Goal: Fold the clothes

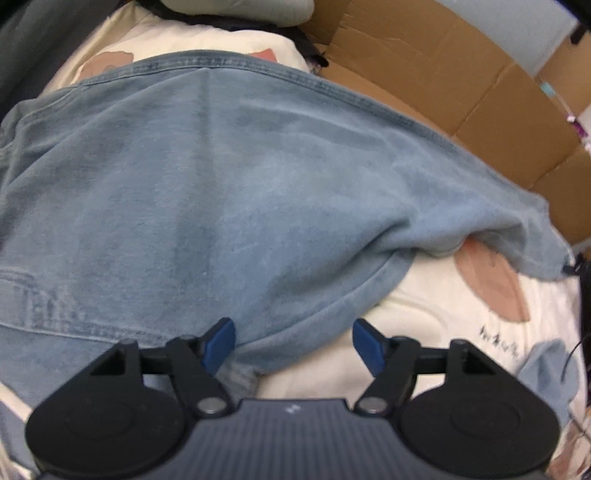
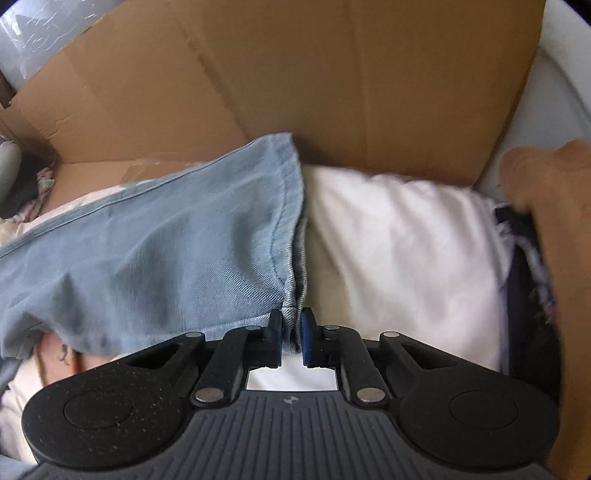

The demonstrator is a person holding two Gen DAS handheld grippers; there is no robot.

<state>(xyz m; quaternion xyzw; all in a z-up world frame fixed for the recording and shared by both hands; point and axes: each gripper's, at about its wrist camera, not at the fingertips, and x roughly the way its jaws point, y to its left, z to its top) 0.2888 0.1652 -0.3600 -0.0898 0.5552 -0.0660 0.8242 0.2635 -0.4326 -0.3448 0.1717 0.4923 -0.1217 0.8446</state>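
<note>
A pair of light blue jeans lies spread over a cream bedsheet with pink leaf prints. My left gripper hangs over the near folded edge of the denim, jaws wide apart, with a fold of cloth lying between the blue pads but not pressed. In the right wrist view the jeans' leg rises toward me, and my right gripper is shut on the hem corner of that leg. The hem seam runs up from the pads.
A flattened cardboard box stands behind the bed, also filling the back of the right view as cardboard. A white cloth lies right of the leg. A blurred hand or arm is at the right edge. Dark items sit at the bed's far end.
</note>
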